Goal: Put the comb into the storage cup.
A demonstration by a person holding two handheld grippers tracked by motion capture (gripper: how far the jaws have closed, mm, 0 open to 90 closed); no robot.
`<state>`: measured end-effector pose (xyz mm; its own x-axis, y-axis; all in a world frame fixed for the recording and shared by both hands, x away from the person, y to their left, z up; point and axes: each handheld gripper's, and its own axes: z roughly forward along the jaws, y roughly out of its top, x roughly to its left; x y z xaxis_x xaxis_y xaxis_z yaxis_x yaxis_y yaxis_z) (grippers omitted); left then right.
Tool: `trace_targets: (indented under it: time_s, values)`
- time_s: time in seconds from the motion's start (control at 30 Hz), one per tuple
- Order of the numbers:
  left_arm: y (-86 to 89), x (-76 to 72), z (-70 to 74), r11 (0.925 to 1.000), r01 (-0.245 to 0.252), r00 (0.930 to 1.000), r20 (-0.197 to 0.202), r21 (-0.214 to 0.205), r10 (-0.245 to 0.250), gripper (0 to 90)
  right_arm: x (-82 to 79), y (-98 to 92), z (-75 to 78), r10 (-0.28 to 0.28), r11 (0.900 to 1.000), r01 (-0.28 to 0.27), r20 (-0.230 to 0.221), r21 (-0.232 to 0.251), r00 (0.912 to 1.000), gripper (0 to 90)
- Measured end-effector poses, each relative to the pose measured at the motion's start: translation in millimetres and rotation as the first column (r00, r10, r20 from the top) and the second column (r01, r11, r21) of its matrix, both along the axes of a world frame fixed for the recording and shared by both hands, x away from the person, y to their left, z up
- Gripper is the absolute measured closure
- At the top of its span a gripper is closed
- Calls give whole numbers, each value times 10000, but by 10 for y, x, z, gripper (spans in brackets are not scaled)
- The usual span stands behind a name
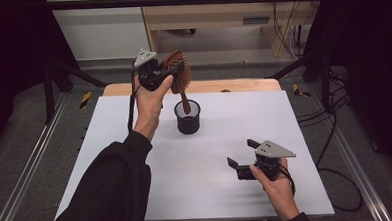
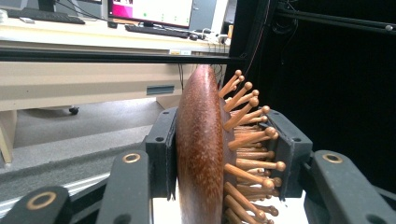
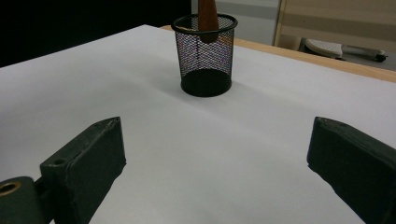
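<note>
A brown wooden hairbrush (image 1: 178, 73) with peg bristles hangs upright over a black mesh cup (image 1: 188, 117) at the table's far middle, its handle tip just inside the cup's rim. My left gripper (image 1: 168, 71) is shut on the brush head; in the left gripper view the brush head (image 2: 201, 149) sits between the pads, back against one, bristles against the other. My right gripper (image 1: 240, 153) rests near the front right with its jaws wide apart and nothing between them. In the right gripper view the mesh cup (image 3: 204, 55) stands ahead with the brush handle (image 3: 207, 16) dipping into it.
The white table top (image 1: 136, 158) has a wooden strip (image 1: 233, 85) along its far edge. Metal rails and cables run beside the table. A desk with a monitor (image 2: 149, 11) stands beyond.
</note>
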<state>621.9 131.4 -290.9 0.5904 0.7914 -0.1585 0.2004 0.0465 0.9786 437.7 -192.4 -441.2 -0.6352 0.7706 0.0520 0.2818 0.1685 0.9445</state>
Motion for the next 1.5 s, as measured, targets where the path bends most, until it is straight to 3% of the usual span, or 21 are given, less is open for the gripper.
trace_targets:
  time_s: [0.6, 1.07, 1.2, 1.5]
  values:
    - [-17, -13, -73, 10000, 39, 10000, -56, 49, -39, 514, 2, 1, -3, 9, 10000, -9, -16, -40, 10000, 44]
    - [-105, -62, -252, 9996, 263, 9993, -285, 63, -261, 513, 2, 12, -9, 35, 9999, -35, -3, -113, 10000, 43]
    - [-138, -87, -306, 9988, 362, 9989, -322, 339, -351, 513, 2, 14, -10, 36, 9999, -35, 6, -163, 10000, 43]
    - [-151, -90, -352, 9990, 392, 9985, -393, 218, -383, 513, 3, 18, -15, 33, 9998, -33, -4, -184, 10000, 43]
